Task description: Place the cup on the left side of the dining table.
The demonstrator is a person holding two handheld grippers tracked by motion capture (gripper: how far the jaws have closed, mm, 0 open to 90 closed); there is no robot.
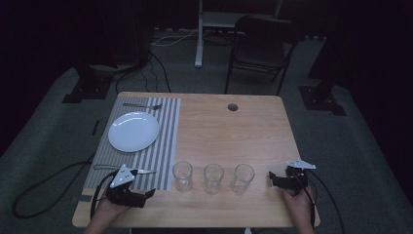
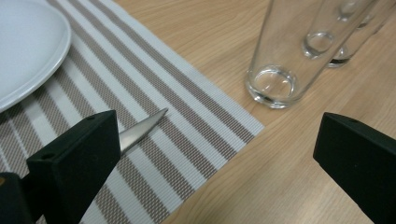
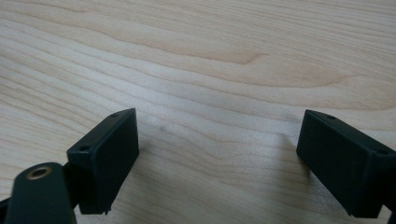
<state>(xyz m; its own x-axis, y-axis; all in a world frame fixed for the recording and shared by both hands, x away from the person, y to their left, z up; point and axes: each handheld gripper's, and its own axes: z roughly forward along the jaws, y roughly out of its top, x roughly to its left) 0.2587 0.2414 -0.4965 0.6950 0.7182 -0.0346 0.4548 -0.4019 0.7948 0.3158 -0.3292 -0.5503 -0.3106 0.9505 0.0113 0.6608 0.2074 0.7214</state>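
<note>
Three empty clear glasses stand in a row near the table's front edge: left (image 1: 182, 174), middle (image 1: 213, 177), right (image 1: 243, 177). A striped placemat (image 1: 166, 141) carries a white plate (image 1: 133, 130), a fork (image 1: 142, 105) at its far edge and a knife (image 1: 146, 171) at its near edge. My left gripper (image 1: 149, 193) rests at the front left, open, aimed toward the left glass (image 2: 280, 60); the knife tip (image 2: 142, 128) lies beside its left jaw. My right gripper (image 1: 272, 178) sits right of the glasses, open over bare wood (image 3: 217, 154).
The wooden table (image 1: 229, 136) has a round cable hole (image 1: 232, 107) near its far edge. A dark chair (image 1: 260, 48) and stand legs are on the floor beyond it. Cables trail from both grippers off the front corners.
</note>
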